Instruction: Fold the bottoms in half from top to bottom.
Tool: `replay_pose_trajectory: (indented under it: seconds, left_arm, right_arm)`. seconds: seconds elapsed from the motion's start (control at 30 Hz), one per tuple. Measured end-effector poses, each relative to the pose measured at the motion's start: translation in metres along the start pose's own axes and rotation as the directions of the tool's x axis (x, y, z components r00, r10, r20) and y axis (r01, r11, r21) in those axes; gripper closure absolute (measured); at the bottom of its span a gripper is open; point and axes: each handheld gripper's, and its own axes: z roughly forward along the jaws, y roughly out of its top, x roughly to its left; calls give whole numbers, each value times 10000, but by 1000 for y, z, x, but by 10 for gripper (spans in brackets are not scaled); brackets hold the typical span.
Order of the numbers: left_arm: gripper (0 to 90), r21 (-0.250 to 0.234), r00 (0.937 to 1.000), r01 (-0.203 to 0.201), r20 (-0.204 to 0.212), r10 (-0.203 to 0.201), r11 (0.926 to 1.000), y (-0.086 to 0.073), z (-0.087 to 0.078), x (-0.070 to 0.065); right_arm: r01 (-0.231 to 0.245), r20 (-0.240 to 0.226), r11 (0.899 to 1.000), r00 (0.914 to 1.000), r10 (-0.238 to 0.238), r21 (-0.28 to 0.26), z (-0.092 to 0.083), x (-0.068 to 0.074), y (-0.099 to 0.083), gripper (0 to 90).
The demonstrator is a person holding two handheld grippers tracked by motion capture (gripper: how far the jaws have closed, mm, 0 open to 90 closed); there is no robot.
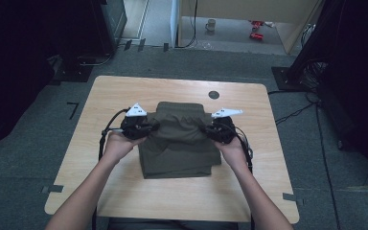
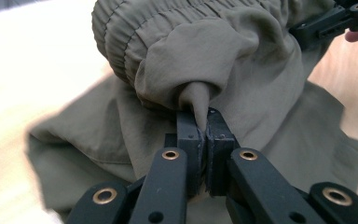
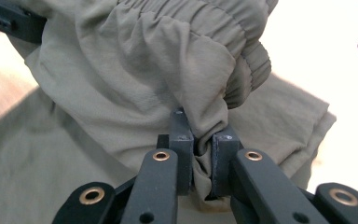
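Olive-green shorts (image 1: pixel 179 139) with an elastic waistband lie folded on the wooden table (image 1: pixel 124 91). My left gripper (image 1: pixel 149 129) is shut on a pinch of the shorts' fabric (image 2: pixel 200 100) at their left side. My right gripper (image 1: pixel 210 132) is shut on a thicker fold of the fabric (image 3: pixel 205 126) at their right side. Between the two grippers the waistband end (image 1: pixel 181 109) is raised off the table, while the lower layers rest flat. In the left gripper view the other gripper (image 2: pixel 335 21) appears at the top right.
A small dark round spot (image 1: pixel 213 95) marks the table behind the shorts. Grey carpet surrounds the table, with black equipment stands at the back left and right. A mug (image 1: pixel 211 25) and red objects (image 1: pixel 256 28) lie on the floor far behind.
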Motion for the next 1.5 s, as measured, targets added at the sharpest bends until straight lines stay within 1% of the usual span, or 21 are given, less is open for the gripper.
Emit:
replay_pose_trajectory:
  seconds: [0.13,0.2,0.27,0.43,0.53,0.6,0.63,0.67,0.77,0.8,0.87,0.93,1.03,1.07,1.13,1.17,1.2,1.23,1.3,1.33,1.5]
  left_arm:
    - [880,323,9998,108,168,-114,9994,-15,5,-5]
    - [877,447,9993,257,243,-268,9987,-20,8,-5]
    - [873,553,9984,409,362,-429,9976,-24,9,-5]
    - [838,811,9973,421,563,-468,9958,-30,11,-7]
    - [799,884,9960,511,683,-572,9948,-32,11,-6]
    - [772,855,9952,591,723,-654,9946,-32,8,-5]
    - [749,826,9940,702,782,-767,9941,-31,7,-4]
    - [715,799,9931,780,812,-845,9937,-30,5,-3]
    - [651,746,9956,652,624,-699,9951,-26,-1,-1]
    - [650,740,9954,668,642,-716,9950,-25,-2,1]
    - [664,634,9963,609,571,-645,9961,-21,-5,4]
    - [695,589,9949,737,642,-774,9955,-18,-5,10]
    - [742,554,9926,925,732,-965,9942,-12,-1,20]
    - [754,612,9925,971,687,-1012,9934,-10,2,24]
    - [801,717,9926,1072,490,-1109,9916,-7,7,32]
    - [817,787,9902,1248,530,-1292,9891,-5,9,36]
    - [826,749,9885,1325,633,-1374,9883,-4,10,39]
    - [847,728,9895,1284,566,-1327,9890,-2,11,40]
    - [877,926,9925,1172,251,-1200,9888,1,17,44]
    - [890,1013,9915,1254,215,-1282,9869,2,21,48]
    - [900,1308,9881,1504,123,-1533,9799,-1,40,59]
  right_arm:
    - [60,-81,9994,10000,-57,333,2,4,-18,818]
    - [2,-101,9989,9999,3,469,4,5,-24,813]
    - [-43,-150,9985,9999,51,542,6,5,-28,807]
    - [-183,-273,9977,9994,201,659,7,4,-35,775]
    - [-413,-517,9963,9976,452,750,9,1,-39,682]
    - [-352,-501,9972,9980,386,660,7,0,-41,633]
    - [-302,-560,9978,9979,334,588,6,0,-41,558]
    - [-185,-765,9983,9968,227,555,5,-1,-40,516]
    - [4,-863,9997,9963,18,251,-3,-2,-36,500]
    - [-4,-868,9999,9962,15,122,-7,-2,-34,501]
    - [-49,-851,9999,9964,35,-154,-14,-5,-31,522]
    - [-111,-784,9994,9969,85,-329,-18,-10,-27,557]
    - [-298,-661,9987,9974,271,-408,-15,-21,-24,641]
    - [-282,-572,9991,9980,265,-301,-12,-25,-23,658]
    - [-501,-239,9987,9985,500,-42,-5,-32,-22,719]
    - [-659,-91,9978,9978,660,66,-1,-36,-21,732]
    - [-813,-67,9966,9967,814,130,1,-39,-20,753]
    - [-940,-65,9955,9955,941,127,4,-43,-19,790]
    - [-1032,-11,9945,9947,1032,186,10,-48,-18,842]
    - [-1109,-14,9934,9938,1110,308,14,-50,-17,859]
    - [-1512,-310,9863,9877,1535,656,34,-54,-14,896]
